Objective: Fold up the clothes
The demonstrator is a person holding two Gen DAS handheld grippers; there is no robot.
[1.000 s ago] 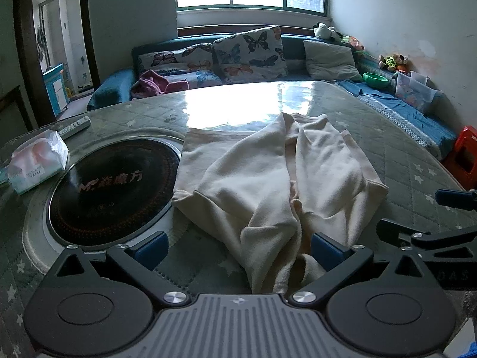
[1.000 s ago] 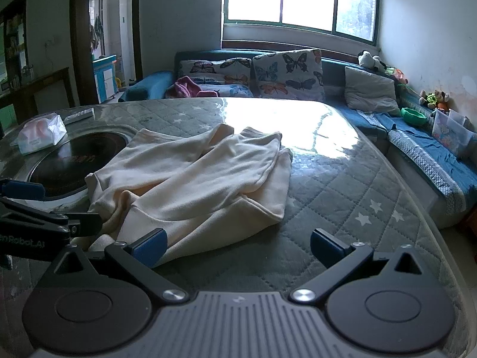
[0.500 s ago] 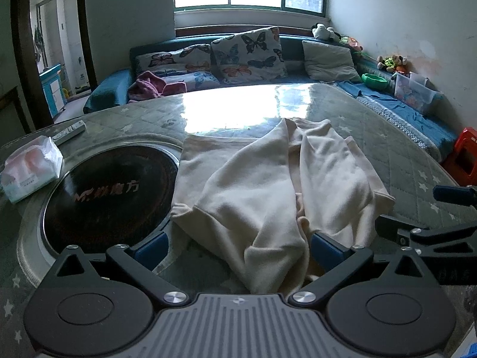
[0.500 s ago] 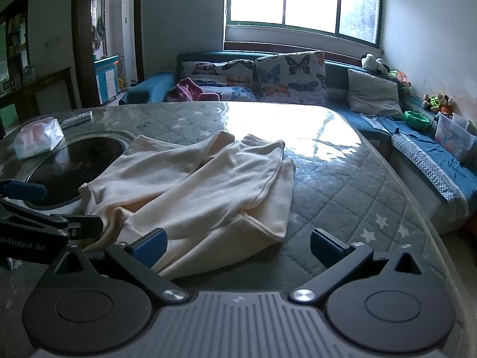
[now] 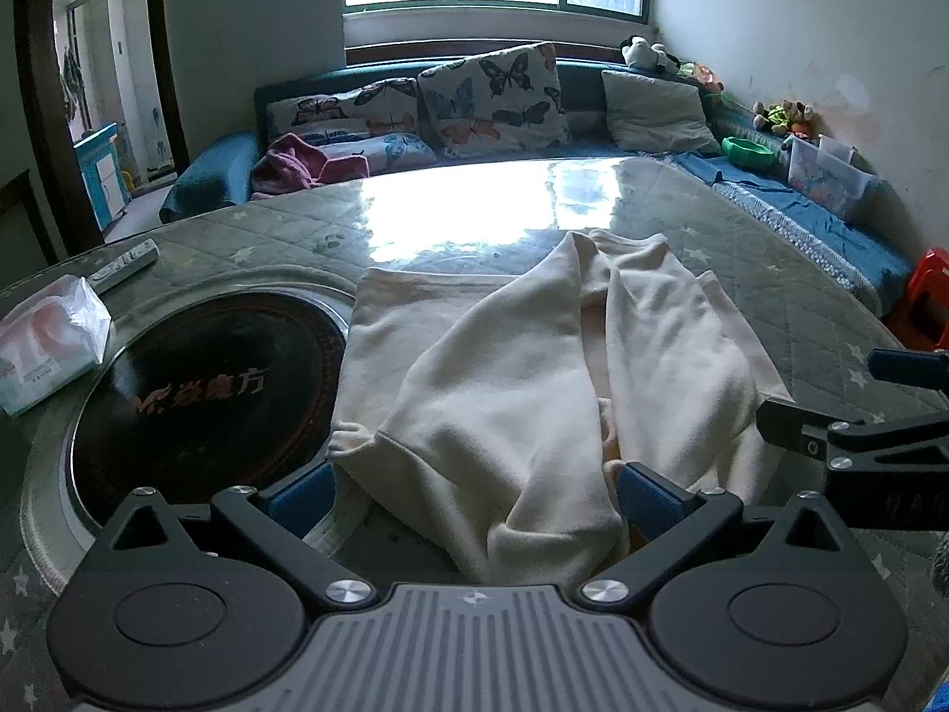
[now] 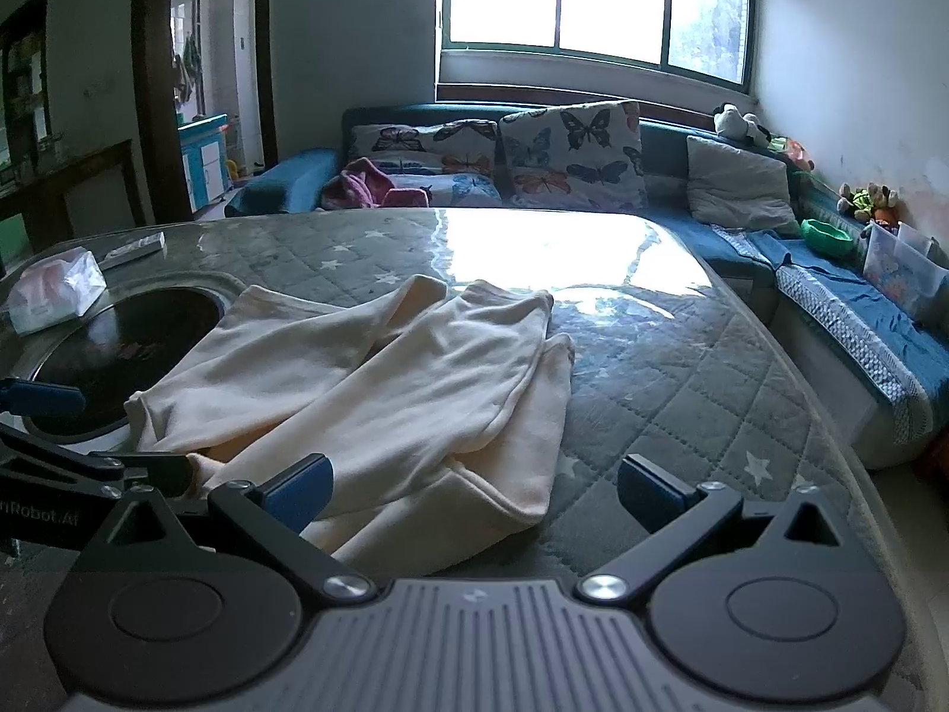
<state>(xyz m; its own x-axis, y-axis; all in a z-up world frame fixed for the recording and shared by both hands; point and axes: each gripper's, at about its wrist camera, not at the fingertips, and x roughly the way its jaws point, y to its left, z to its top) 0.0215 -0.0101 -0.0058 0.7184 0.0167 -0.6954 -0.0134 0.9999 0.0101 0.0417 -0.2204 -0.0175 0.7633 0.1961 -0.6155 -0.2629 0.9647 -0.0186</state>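
Note:
A cream garment (image 5: 504,380) lies crumpled on the quilted table cover, partly doubled over, with its near end bunched. It also shows in the right wrist view (image 6: 379,397). My left gripper (image 5: 474,489) is open, its blue pads on either side of the garment's near bunched end. My right gripper (image 6: 474,483) is open over the garment's near right corner, holding nothing. The right gripper shows at the right edge of the left wrist view (image 5: 860,433). The left gripper shows at the left edge of the right wrist view (image 6: 71,445).
A round black hob (image 5: 196,397) is set in the table left of the garment. A tissue pack (image 5: 47,344) and a remote (image 5: 124,264) lie at far left. A sofa with butterfly cushions (image 5: 492,101) runs behind. A red stool (image 5: 925,302) stands at right.
Both grippers have come a little closer to the garment's near edge. The garment lies as before, and both grippers stay open.

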